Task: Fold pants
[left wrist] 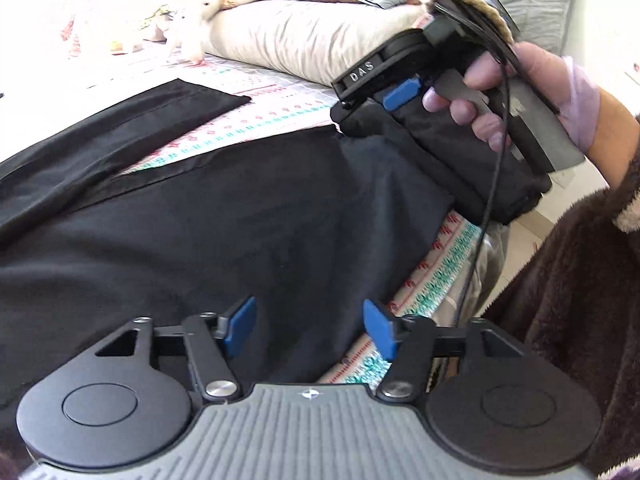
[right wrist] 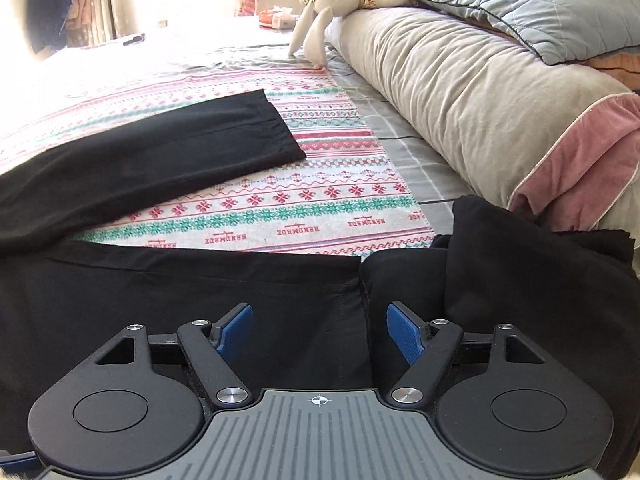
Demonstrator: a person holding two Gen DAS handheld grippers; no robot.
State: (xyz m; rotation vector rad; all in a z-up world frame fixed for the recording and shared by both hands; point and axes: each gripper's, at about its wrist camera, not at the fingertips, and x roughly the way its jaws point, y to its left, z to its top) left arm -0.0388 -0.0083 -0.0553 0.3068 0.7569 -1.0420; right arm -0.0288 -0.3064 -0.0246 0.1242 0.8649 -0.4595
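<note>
Black pants (left wrist: 180,220) lie spread on a patterned bed cover (left wrist: 280,116), both legs reaching away to the upper left. My left gripper (left wrist: 310,326) is open and empty, low over the near leg by its edge. My right gripper (right wrist: 320,330) is open and empty over the hem of the near leg (right wrist: 200,300). It also shows in the left wrist view (left wrist: 376,100), held in a hand at the far end of that leg, above a bunched fold of black cloth (left wrist: 440,168). The far leg (right wrist: 160,160) lies flat.
A long beige bolster (right wrist: 460,92) and a grey-blue pillow (right wrist: 540,4) lie along the right of the bed. A stuffed rabbit (right wrist: 332,8) lies at the far end. The bed's edge (left wrist: 460,264) and floor are on the right in the left wrist view.
</note>
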